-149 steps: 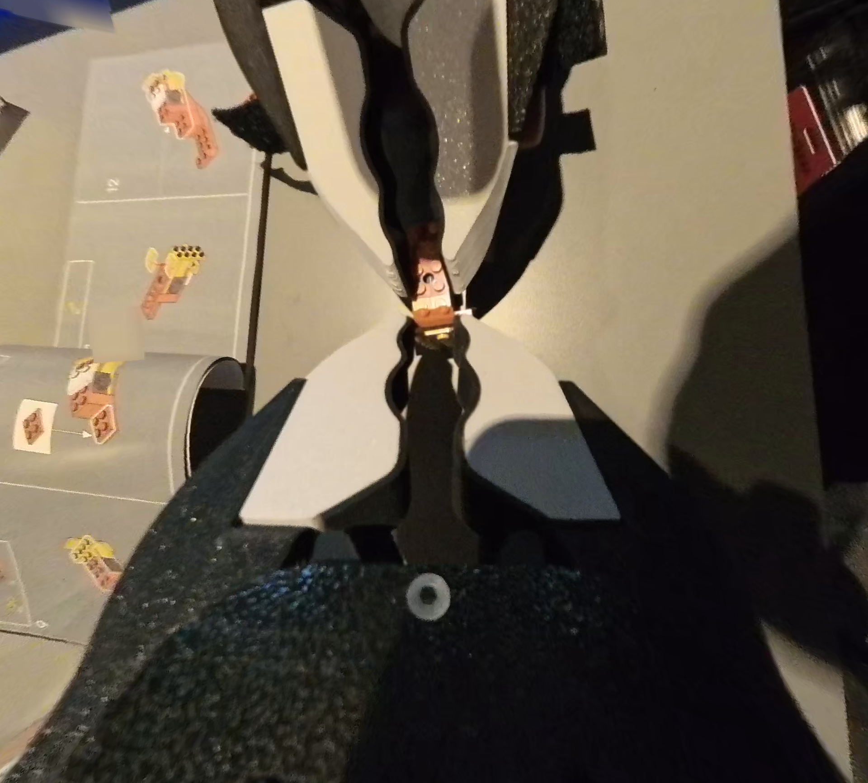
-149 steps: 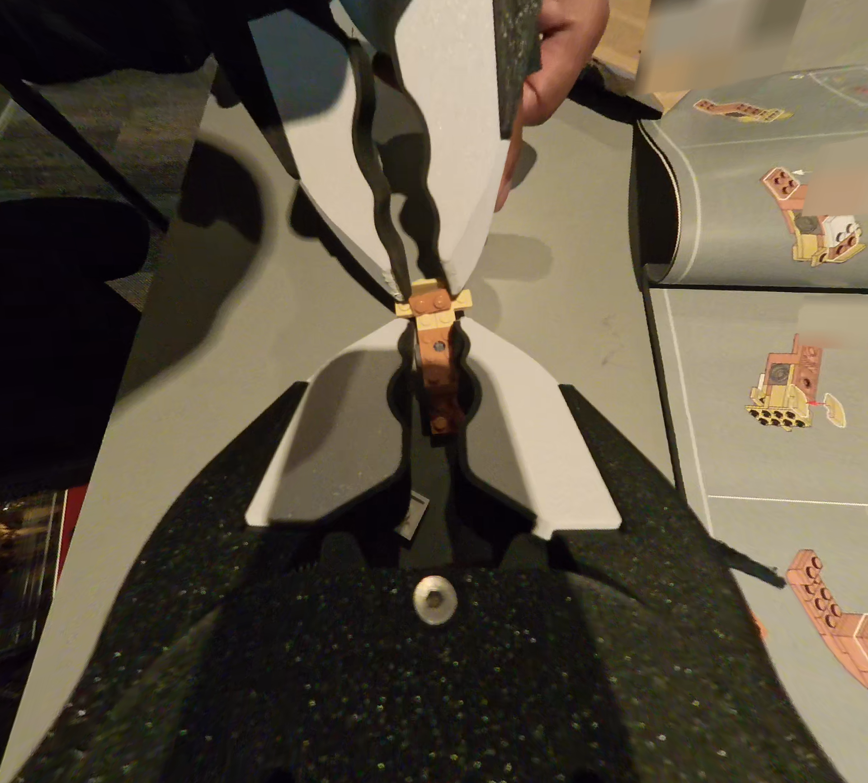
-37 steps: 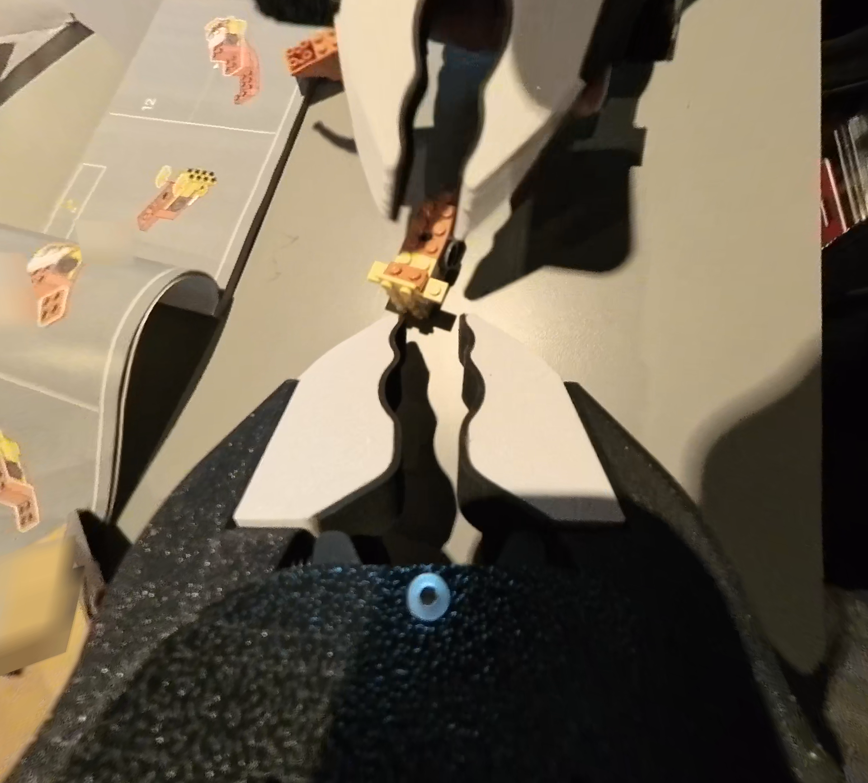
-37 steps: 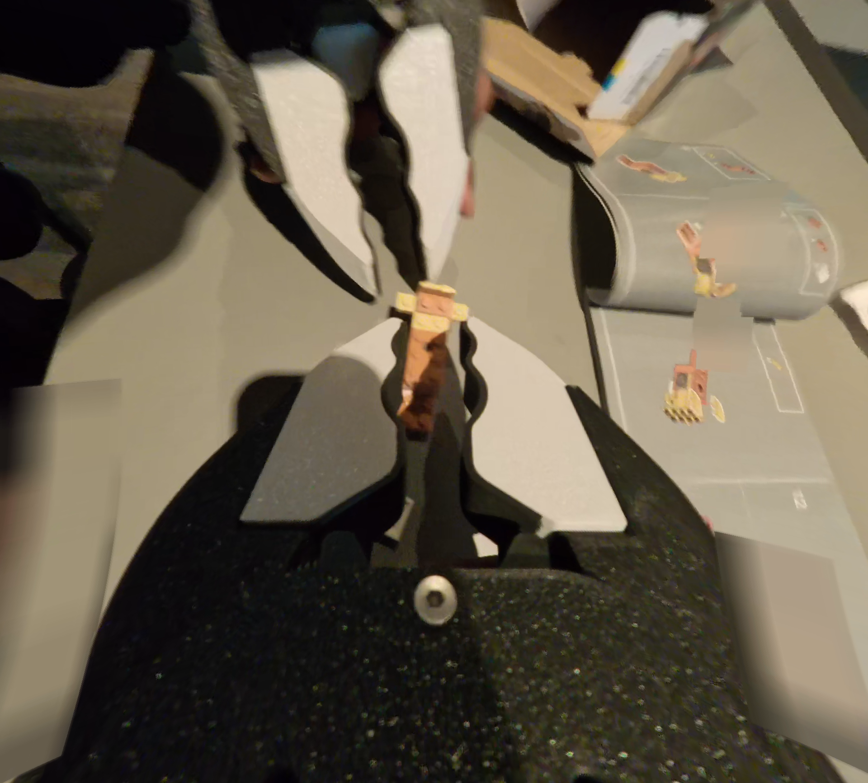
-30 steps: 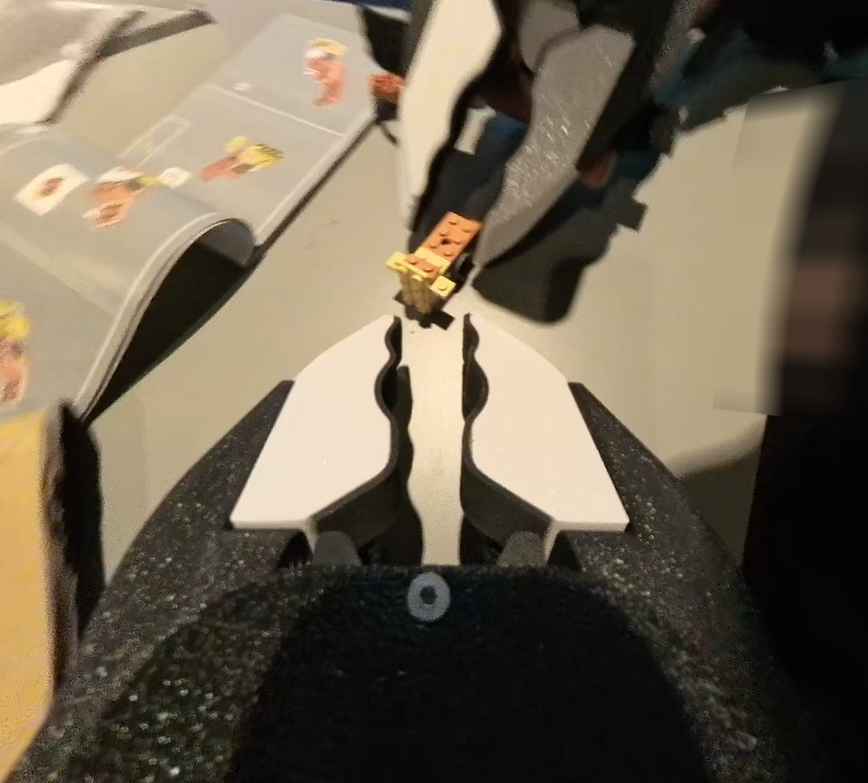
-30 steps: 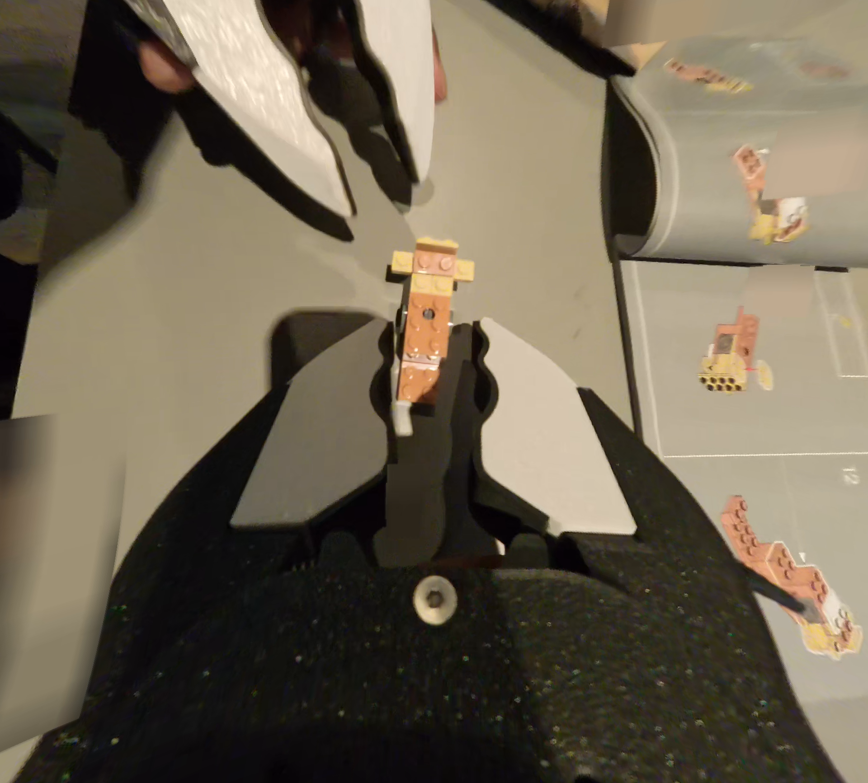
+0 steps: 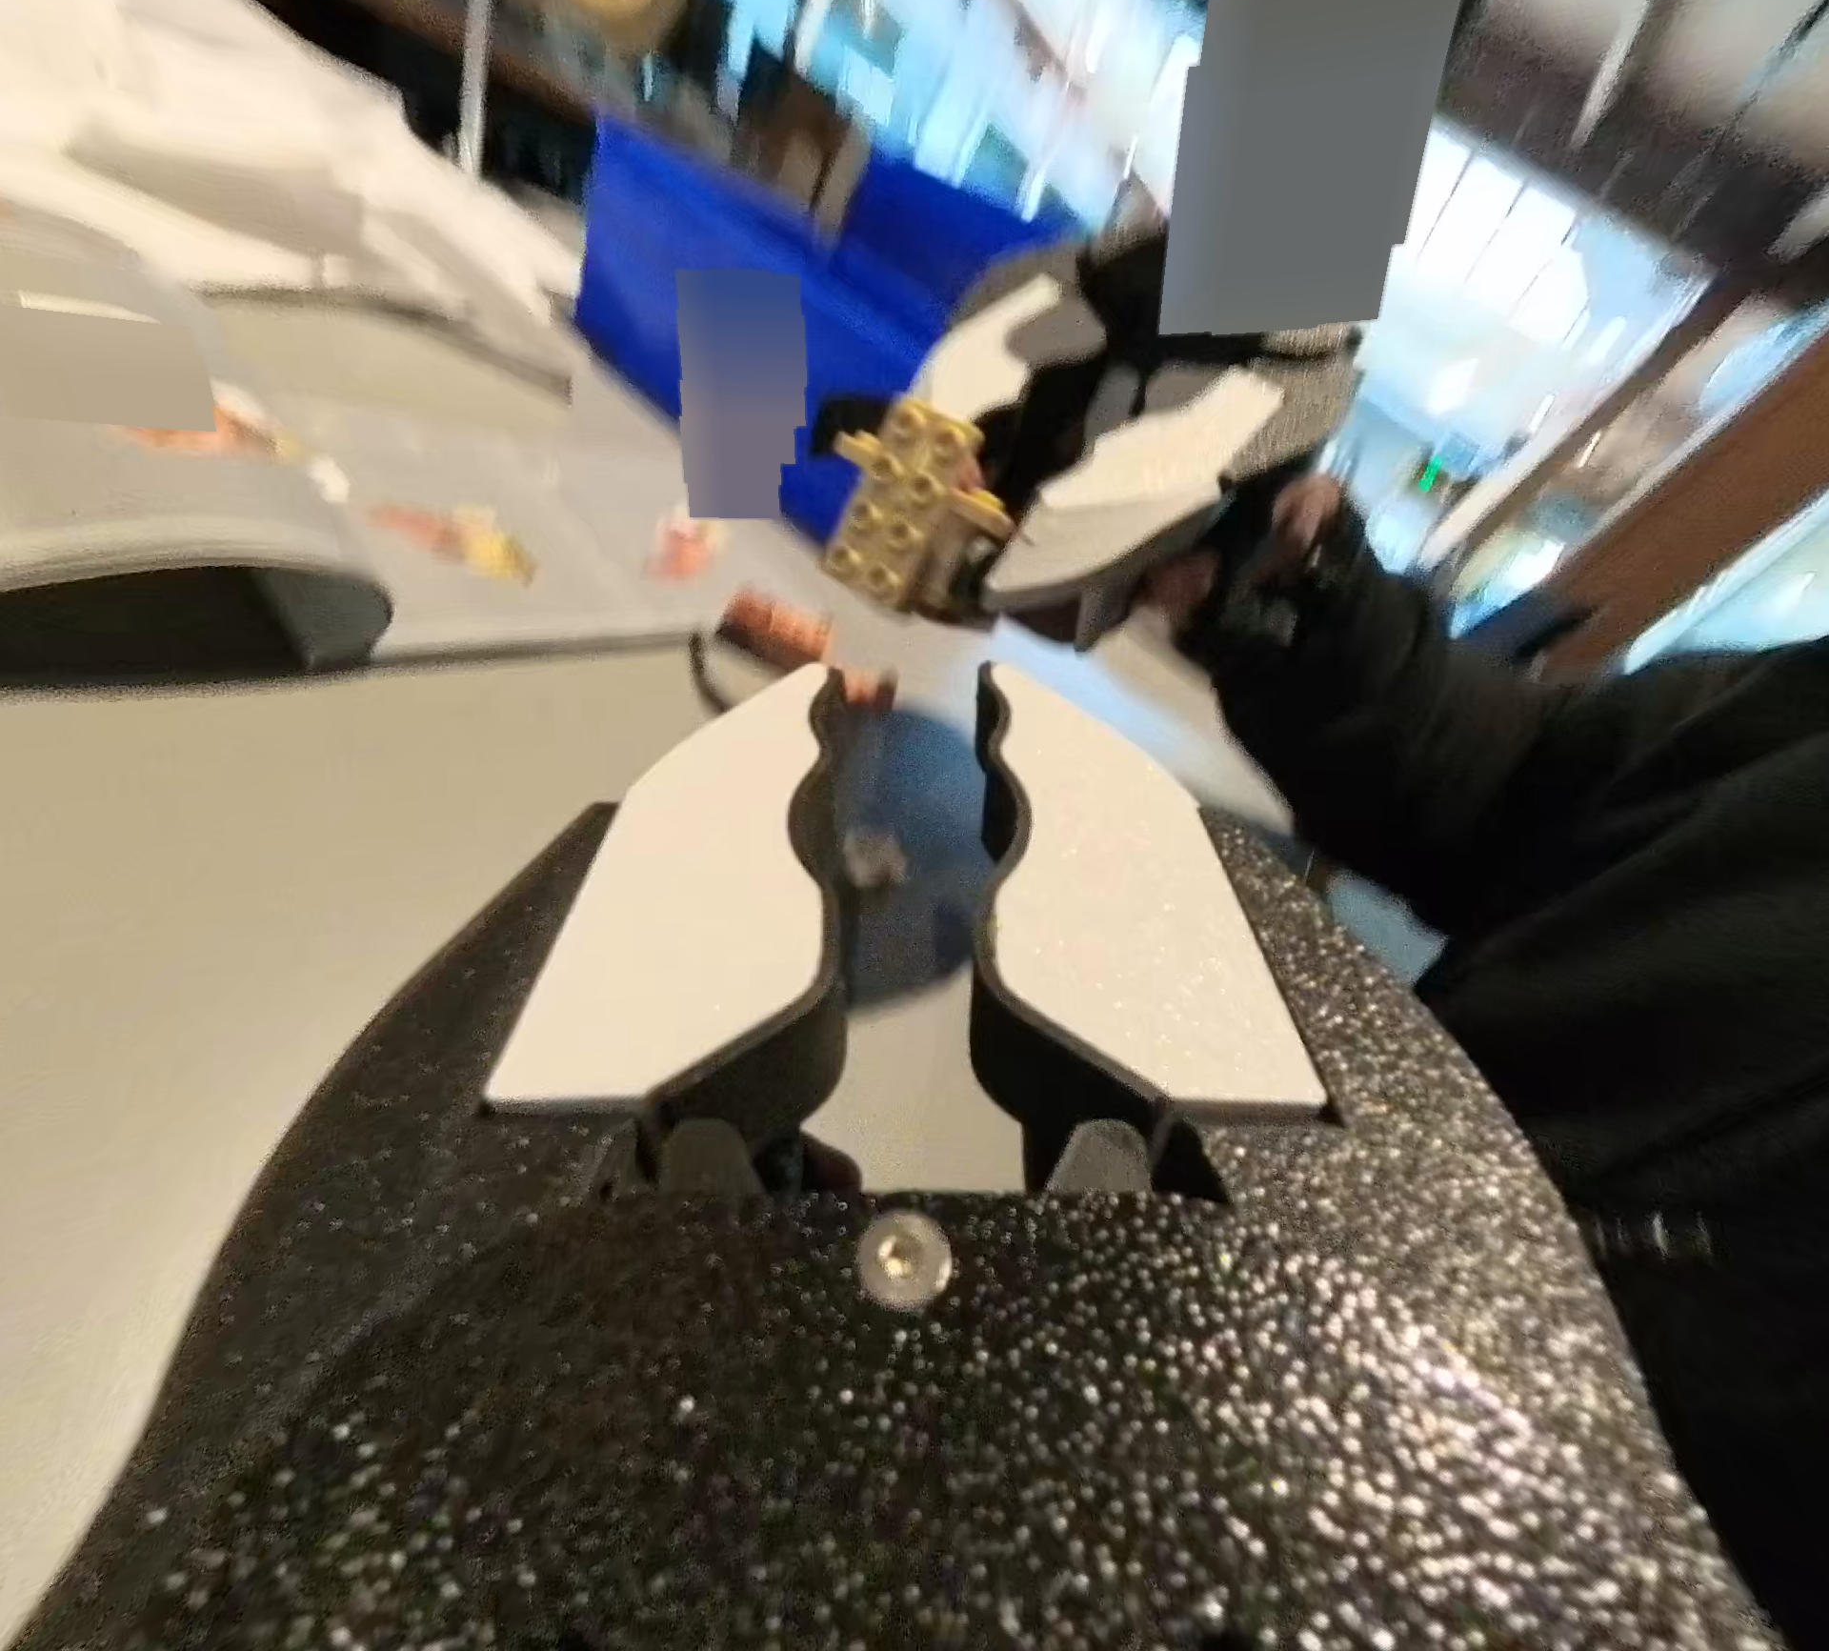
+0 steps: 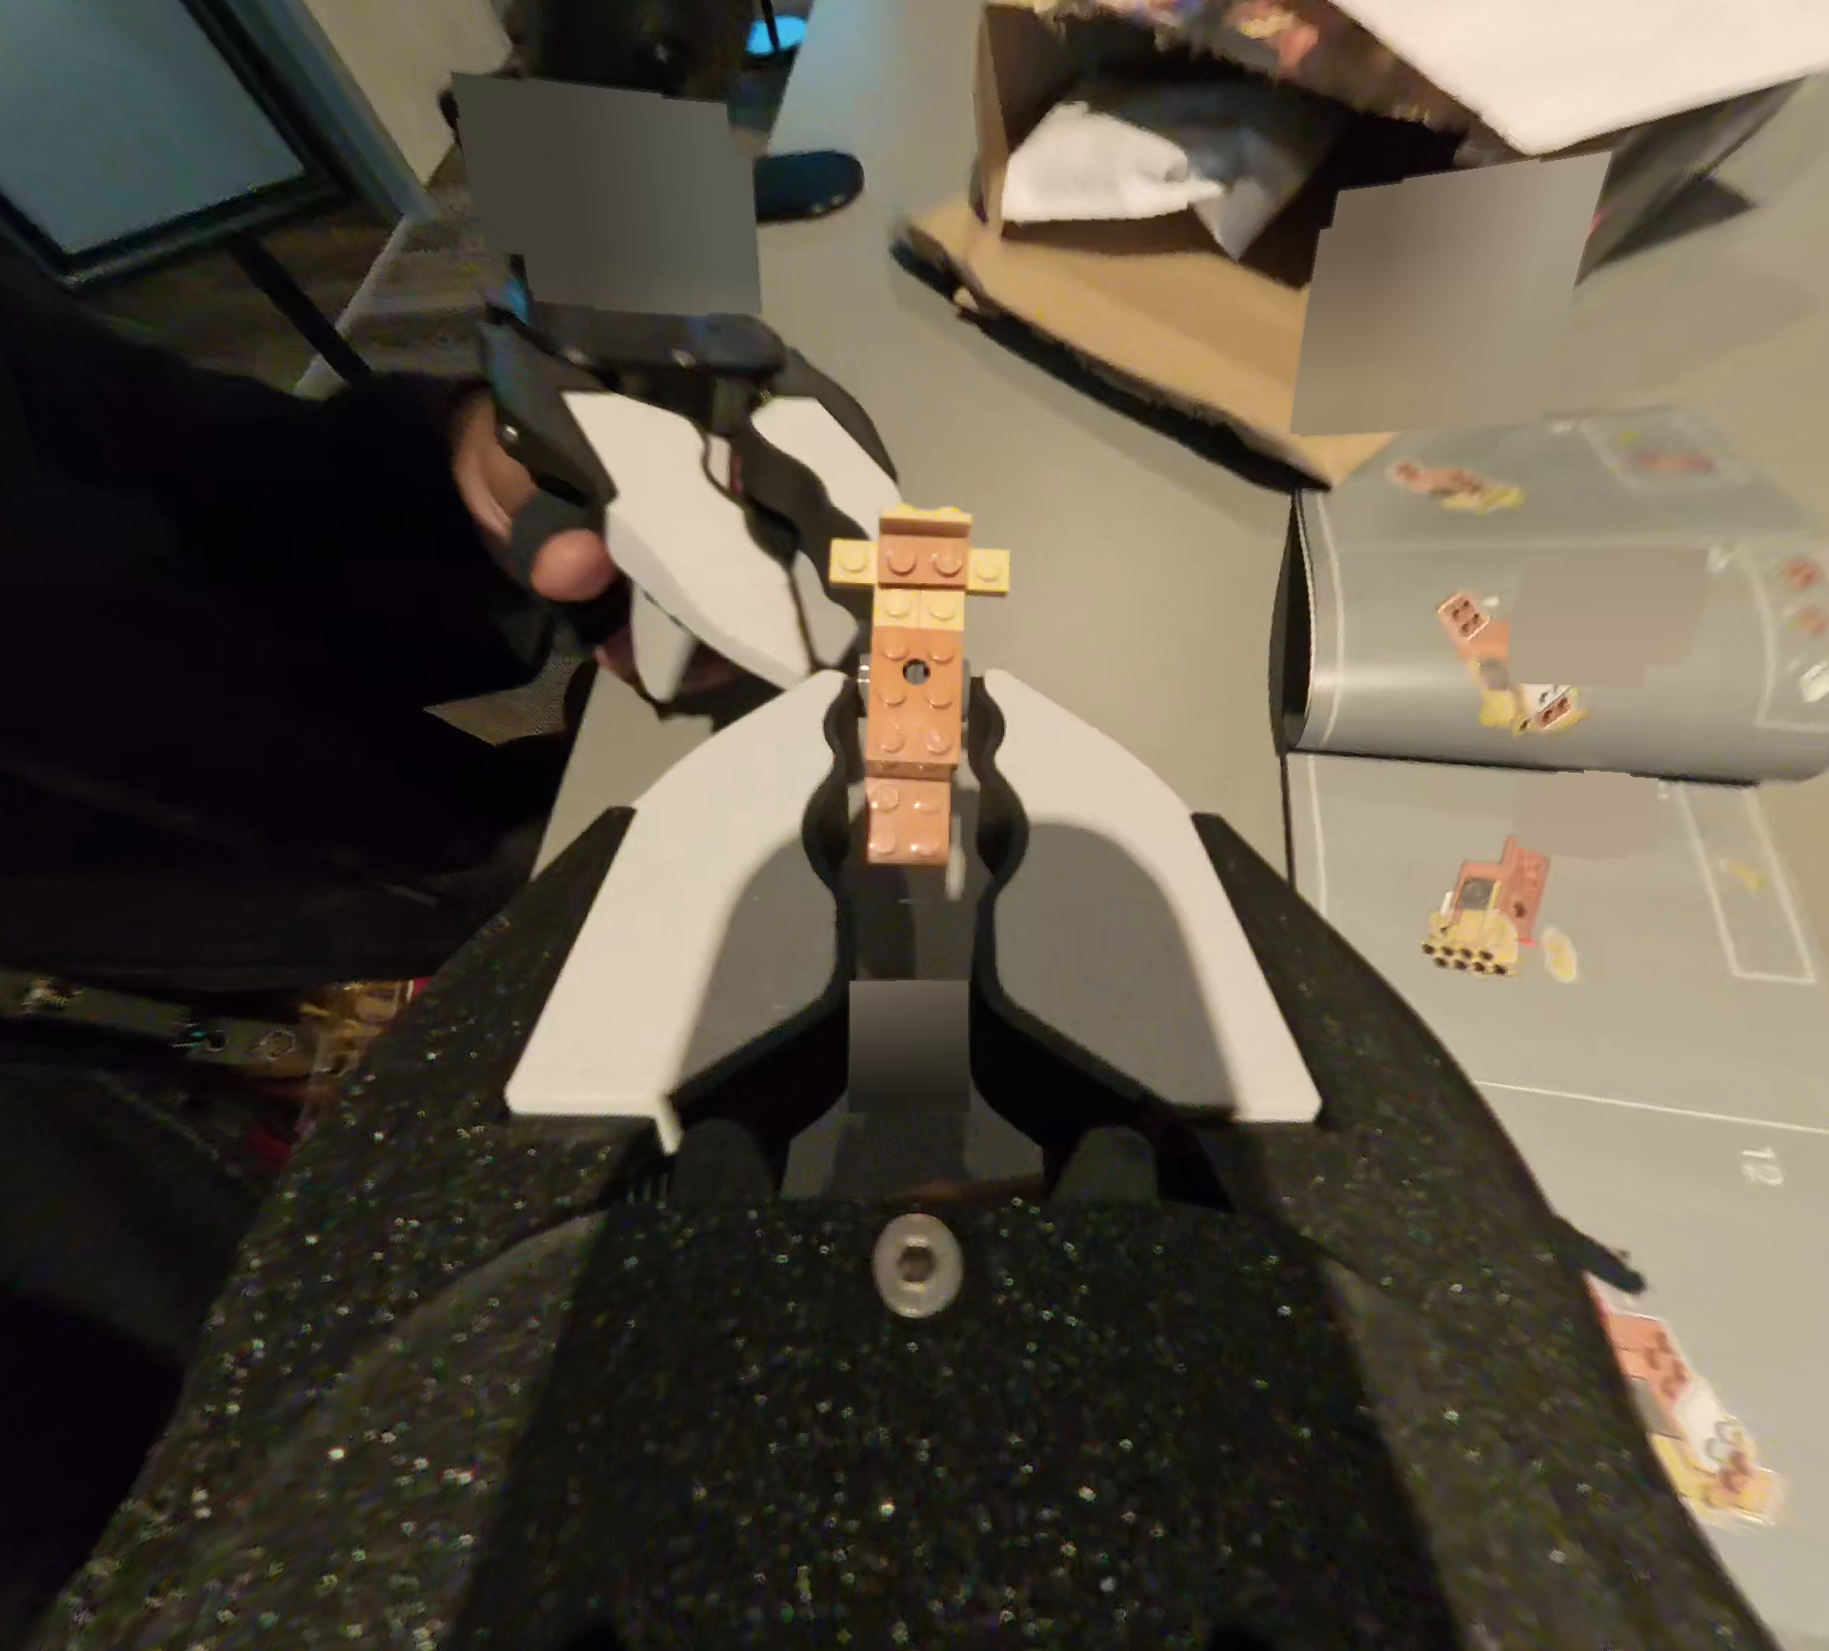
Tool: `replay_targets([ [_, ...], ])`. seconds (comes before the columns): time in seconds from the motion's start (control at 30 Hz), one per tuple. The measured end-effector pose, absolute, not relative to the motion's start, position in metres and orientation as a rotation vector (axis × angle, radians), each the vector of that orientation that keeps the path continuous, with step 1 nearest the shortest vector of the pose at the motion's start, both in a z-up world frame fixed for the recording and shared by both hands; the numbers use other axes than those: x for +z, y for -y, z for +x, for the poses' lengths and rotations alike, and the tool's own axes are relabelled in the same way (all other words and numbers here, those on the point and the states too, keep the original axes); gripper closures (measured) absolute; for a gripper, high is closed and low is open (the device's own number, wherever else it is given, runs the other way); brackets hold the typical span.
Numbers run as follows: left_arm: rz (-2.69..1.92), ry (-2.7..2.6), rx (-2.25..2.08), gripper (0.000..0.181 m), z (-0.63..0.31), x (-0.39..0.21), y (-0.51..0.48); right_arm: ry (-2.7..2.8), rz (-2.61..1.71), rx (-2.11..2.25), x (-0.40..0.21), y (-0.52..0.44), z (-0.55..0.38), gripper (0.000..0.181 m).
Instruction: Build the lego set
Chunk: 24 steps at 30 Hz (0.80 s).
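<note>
Lego build point(image 8: 915, 703) gripped by right tongs point(image 8: 915, 693); left tongs point(image 7: 901, 678) parted, empty; surroundings blurred.

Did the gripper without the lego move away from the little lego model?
Yes. The left hand-held gripper met the brown and tan lego model tip to tip five seconds ago; now it sits off to the model's left, open and empty.

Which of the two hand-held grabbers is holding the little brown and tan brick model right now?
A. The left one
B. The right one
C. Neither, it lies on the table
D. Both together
B: the brick model sits clamped between the right gripper fingers, while the left gripper is open and empty.
</note>
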<state>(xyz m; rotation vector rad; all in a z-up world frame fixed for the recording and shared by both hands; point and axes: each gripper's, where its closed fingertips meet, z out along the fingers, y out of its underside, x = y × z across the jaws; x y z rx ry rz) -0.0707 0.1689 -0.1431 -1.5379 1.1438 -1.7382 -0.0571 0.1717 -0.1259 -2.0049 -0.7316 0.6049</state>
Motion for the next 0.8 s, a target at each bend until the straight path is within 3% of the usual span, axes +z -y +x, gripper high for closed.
replay_targets([
  [0.43,-1.234,-1.061,-1.898,0.161,-0.064,-0.107,-0.149,0.836,-1.969,0.628,-0.107,-0.153,-0.067,0.161],
  [0.8,-1.131,-1.321,-1.721,0.157,-0.072,-0.114,-0.148,0.932,-1.982,0.644,-0.108,-0.144,-0.073,0.16],
])
